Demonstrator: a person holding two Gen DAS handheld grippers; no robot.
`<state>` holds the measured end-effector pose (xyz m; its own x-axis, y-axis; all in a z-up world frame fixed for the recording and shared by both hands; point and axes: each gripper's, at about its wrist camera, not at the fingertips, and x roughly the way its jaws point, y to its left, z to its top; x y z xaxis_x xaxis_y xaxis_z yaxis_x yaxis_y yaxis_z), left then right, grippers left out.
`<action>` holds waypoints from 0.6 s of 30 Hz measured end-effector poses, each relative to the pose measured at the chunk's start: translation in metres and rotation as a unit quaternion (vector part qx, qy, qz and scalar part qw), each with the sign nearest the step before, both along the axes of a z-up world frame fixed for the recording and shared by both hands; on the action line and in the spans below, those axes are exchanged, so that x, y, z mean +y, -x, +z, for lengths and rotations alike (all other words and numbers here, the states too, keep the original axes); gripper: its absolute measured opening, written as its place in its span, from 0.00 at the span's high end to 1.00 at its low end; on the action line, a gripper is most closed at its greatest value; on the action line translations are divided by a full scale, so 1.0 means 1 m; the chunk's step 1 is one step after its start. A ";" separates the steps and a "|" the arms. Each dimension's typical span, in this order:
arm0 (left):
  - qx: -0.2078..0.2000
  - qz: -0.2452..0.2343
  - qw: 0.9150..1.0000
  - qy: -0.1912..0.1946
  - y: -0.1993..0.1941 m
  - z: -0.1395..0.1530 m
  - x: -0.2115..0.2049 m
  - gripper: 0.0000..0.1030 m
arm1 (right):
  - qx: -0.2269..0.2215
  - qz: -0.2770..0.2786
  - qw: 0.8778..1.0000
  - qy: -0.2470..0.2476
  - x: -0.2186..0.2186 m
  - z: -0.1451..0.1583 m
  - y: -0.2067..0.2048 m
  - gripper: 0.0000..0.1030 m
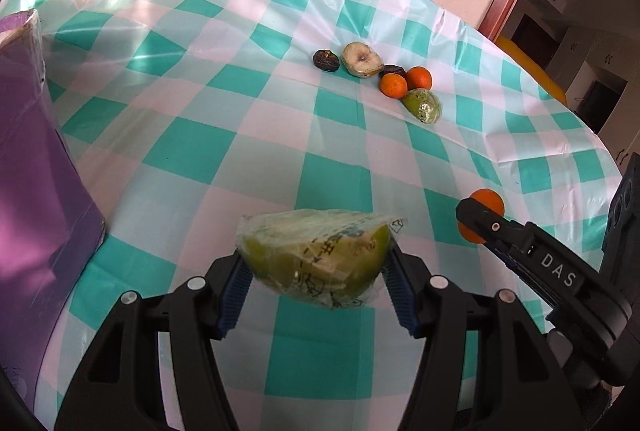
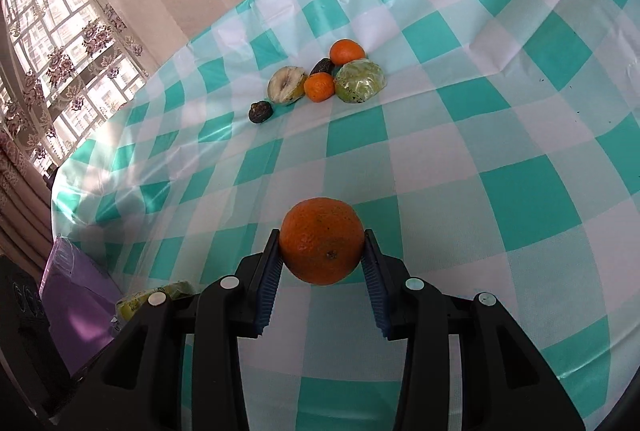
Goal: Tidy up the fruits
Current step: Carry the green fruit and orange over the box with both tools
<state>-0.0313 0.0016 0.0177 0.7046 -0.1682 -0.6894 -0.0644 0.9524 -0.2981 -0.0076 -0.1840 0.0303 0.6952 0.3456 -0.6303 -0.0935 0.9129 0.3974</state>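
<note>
I carry a wrapped green fruit half [image 1: 316, 263] clamped in my left gripper [image 1: 316, 273] | my right gripper [image 2: 322, 255] grips an orange [image 2: 322, 245], both above the table's [image 1: 192, 147] near side | purple box [image 1: 36, 167] at left edge | six fruits [image 1: 378, 79] left near far edge, task partway by my reckoning

Tablecloth [image 1: 192, 151]: teal, pale mint and white check. Box [image 1: 36, 199] at left: purple. Held orange [image 2: 322, 247]: deep orange, dimpled skin. Wrapped fruit half [image 1: 316, 259]: yellow-green under clear film with dark print. Loose pile: two oranges [image 2: 347, 51] [image 2: 319, 87], a cream-fleshed cut fruit [image 2: 285, 85], a green wrapped piece [image 2: 360, 81], a dark brown fruit [image 2: 260, 112]. Gripper pads [image 2: 267, 285]: blue on black.
</note>
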 end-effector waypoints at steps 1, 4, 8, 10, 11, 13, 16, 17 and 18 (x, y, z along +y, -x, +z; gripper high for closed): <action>-0.001 0.002 1.000 0.001 0.007 0.000 0.002 0.41 | -0.001 0.004 1.000 0.006 0.002 0.000 0.007 0.61; -0.002 0.013 1.000 0.019 0.027 -0.001 0.015 0.41 | 0.000 0.019 1.000 0.019 0.008 -0.001 0.024 0.61; -0.003 0.034 0.999 0.028 0.045 -0.002 0.030 0.41 | 0.001 0.036 0.999 0.024 0.013 -0.002 0.042 0.61; -0.007 0.037 0.999 0.022 0.052 -0.001 0.031 0.41 | 0.002 0.041 0.999 0.026 0.015 -0.002 0.048 0.61; -0.009 0.036 0.999 0.018 0.054 -0.001 0.032 0.41 | 0.003 0.043 0.999 0.027 0.016 -0.002 0.051 0.61; -0.013 0.038 0.999 0.009 0.059 0.001 0.032 0.41 | 0.002 0.045 0.999 0.029 0.017 -0.002 0.054 0.61; -0.026 0.046 0.999 -0.008 0.066 0.004 0.031 0.41 | -0.006 0.041 0.999 0.026 0.018 0.001 0.059 0.61; -0.034 0.052 0.998 -0.016 0.070 0.006 0.031 0.41 | -0.014 0.041 0.999 0.023 0.018 0.003 0.061 0.61; -0.045 0.059 0.997 -0.025 0.076 0.008 0.031 0.41 | -0.021 0.039 0.999 0.025 0.020 0.005 0.064 0.61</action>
